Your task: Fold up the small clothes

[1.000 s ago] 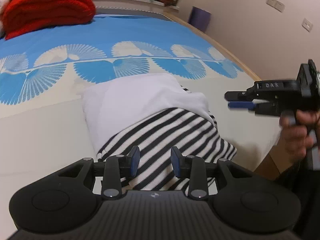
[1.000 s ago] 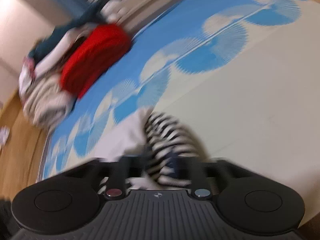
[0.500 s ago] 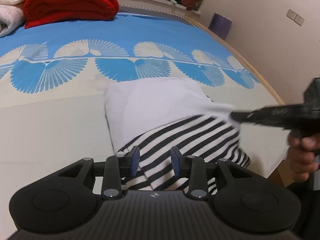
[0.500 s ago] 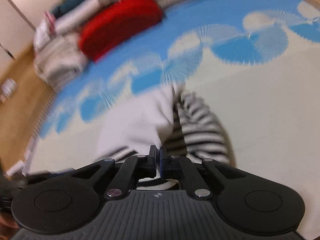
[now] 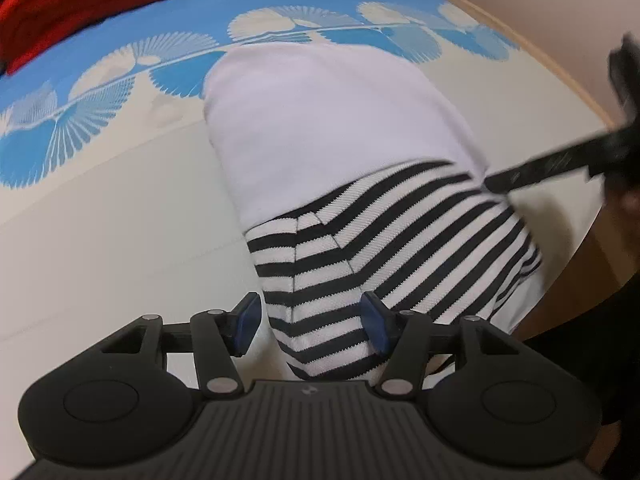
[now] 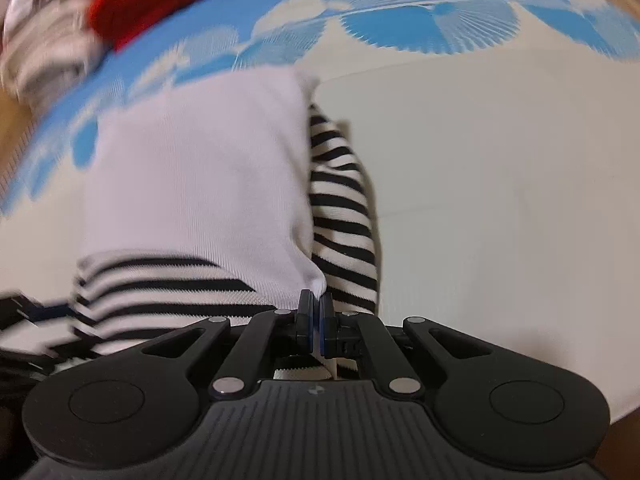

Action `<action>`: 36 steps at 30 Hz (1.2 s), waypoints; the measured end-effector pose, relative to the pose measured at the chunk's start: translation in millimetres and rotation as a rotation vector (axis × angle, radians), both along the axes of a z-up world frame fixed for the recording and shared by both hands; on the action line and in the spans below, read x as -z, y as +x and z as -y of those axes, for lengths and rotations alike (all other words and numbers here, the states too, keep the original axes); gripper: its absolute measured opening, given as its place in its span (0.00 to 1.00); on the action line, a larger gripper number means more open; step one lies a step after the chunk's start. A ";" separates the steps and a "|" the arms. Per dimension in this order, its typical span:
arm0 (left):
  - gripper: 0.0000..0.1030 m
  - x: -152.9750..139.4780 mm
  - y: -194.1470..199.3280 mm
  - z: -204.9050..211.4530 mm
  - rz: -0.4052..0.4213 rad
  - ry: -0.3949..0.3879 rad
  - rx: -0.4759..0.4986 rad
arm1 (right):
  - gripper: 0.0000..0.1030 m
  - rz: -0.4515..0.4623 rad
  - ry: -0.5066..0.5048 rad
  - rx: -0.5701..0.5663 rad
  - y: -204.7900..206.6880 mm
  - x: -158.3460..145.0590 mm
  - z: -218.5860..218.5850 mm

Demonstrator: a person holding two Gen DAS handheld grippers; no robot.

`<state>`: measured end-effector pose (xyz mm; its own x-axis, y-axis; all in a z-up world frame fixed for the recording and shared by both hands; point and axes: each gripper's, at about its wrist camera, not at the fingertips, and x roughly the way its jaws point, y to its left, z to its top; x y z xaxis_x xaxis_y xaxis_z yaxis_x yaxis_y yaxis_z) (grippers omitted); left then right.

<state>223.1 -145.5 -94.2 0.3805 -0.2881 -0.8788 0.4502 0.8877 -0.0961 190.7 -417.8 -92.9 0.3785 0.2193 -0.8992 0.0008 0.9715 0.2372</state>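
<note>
A small garment lies on the bed, with a white body point(image 5: 320, 120) and a black-and-white striped part point(image 5: 380, 248). My left gripper point(image 5: 311, 322) hangs over its near striped corner. Its jaws are opening, the striped cloth sits between the blue pads point(image 5: 248, 320), and they do not press on it. My right gripper point(image 6: 315, 320) is shut, and the corner of the white layer point(image 6: 200, 180) runs into its closed pads. In the left wrist view the right gripper point(image 5: 492, 182) touches the garment's right edge, where white meets stripes. The left gripper point(image 6: 20, 308) is a blur at the left edge of the right wrist view.
The bed sheet point(image 5: 100, 220) is cream near me and blue with fan shapes farther back. A red blanket point(image 5: 80, 4) lies at the far left, with a pile of folded clothes point(image 6: 40, 52) beside it. The bed's wooden edge point(image 5: 568, 80) runs along the right. A hand point(image 5: 624, 200) holds the right gripper.
Both grippers have come down close onto the garment. The right one shut and now sits at the white corner. The left one's jaws have spread wider around the striped corner.
</note>
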 end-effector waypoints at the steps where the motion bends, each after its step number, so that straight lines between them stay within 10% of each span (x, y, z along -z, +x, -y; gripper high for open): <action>1: 0.56 -6.2 0.0 -4.4 0.003 -0.030 -0.018 | 0.01 0.002 -0.024 -0.007 5.3 0.1 -6.1; 4: 0.54 -30.5 -9.4 -14.8 0.058 -0.168 0.026 | 0.01 0.053 -0.032 0.006 7.4 -7.0 -8.2; 9: 0.67 20.8 -12.7 1.3 -0.063 0.067 0.110 | 0.01 0.032 -0.061 -0.031 1.3 -4.0 -5.3; 19: 0.77 -29.9 47.2 -39.8 -0.146 -0.085 -0.036 | 0.09 0.114 0.100 0.047 4.2 -27.1 3.3; 24: 0.83 -27.0 110.8 -74.2 -0.180 -0.287 -0.226 | 0.54 0.189 0.218 0.194 21.8 -34.6 17.5; 30: 0.85 45.0 151.1 -88.5 -0.416 -0.463 -0.421 | 0.53 0.019 0.136 0.194 54.8 3.6 7.4; 36: 0.86 69.6 165.0 -72.1 -0.426 -0.524 -0.394 | 0.15 -0.040 0.197 0.247 69.1 26.8 14.3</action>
<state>388.1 -73.4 -163.8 0.2016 -0.6195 -0.7587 -0.0582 0.7656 -0.6406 259.9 -432.2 -119.7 0.4069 0.2967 -0.8640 0.2445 0.8759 0.4159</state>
